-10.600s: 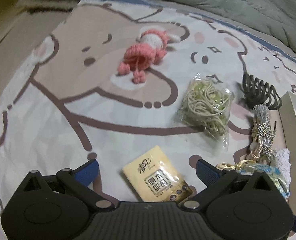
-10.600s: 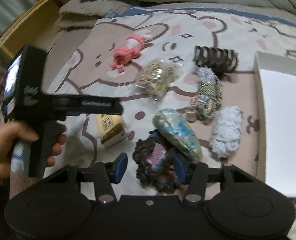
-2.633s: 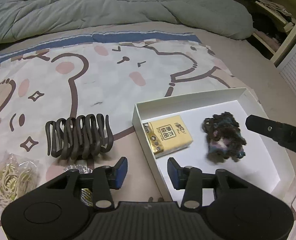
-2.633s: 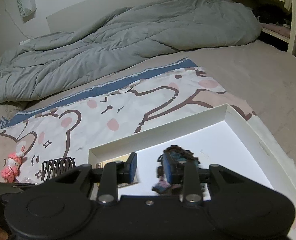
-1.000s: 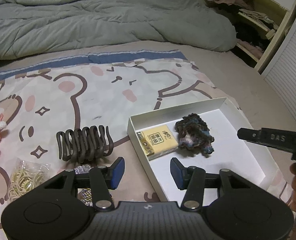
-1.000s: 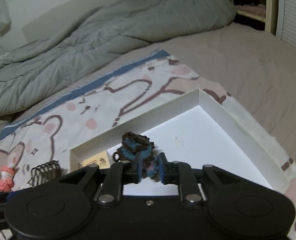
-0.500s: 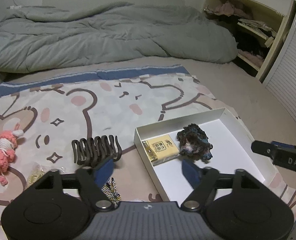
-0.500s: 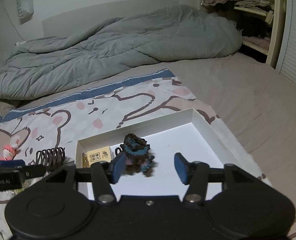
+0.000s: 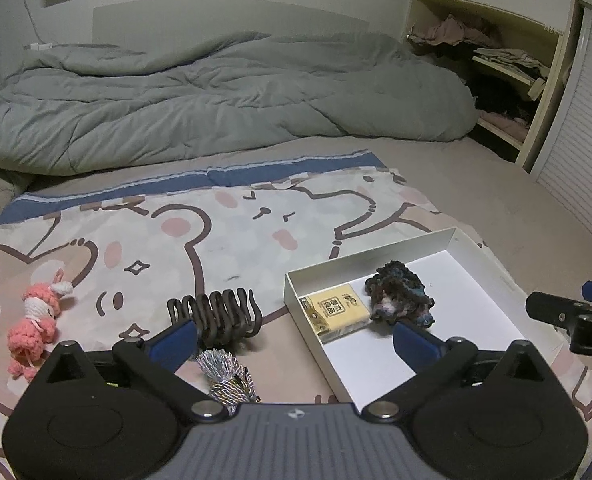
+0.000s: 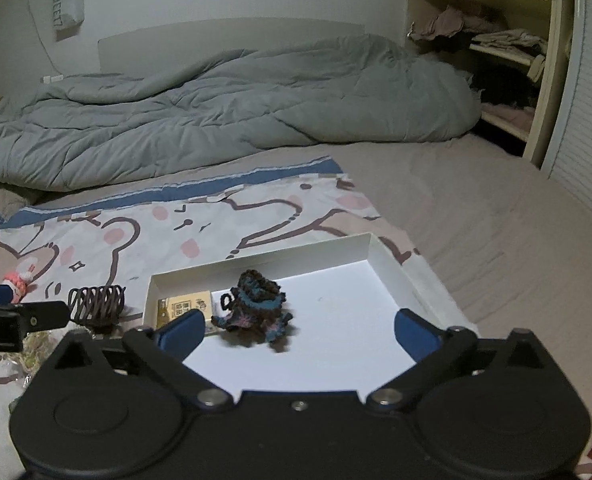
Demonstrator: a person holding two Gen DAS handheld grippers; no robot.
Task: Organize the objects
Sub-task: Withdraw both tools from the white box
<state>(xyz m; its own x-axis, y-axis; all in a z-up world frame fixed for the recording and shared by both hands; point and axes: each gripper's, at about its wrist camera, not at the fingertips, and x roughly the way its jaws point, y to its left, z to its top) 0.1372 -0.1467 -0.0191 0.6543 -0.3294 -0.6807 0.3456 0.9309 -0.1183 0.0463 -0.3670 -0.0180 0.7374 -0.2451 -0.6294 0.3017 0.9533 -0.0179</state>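
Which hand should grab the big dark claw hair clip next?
Probably the left. Its tongs are opening with nothing between them, and the dark claw hair clip lies on the bedsheet just beyond its left finger. The right tongs hang over the white cardboard box, farther off.

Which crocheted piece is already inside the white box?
The dark blue-brown crochet piece, lying in the white box beside the yellow tissue pack. The pink crochet doll lies on the blanket.

White box [image 9: 475, 248], yellow tissue pack [image 9: 337, 307]
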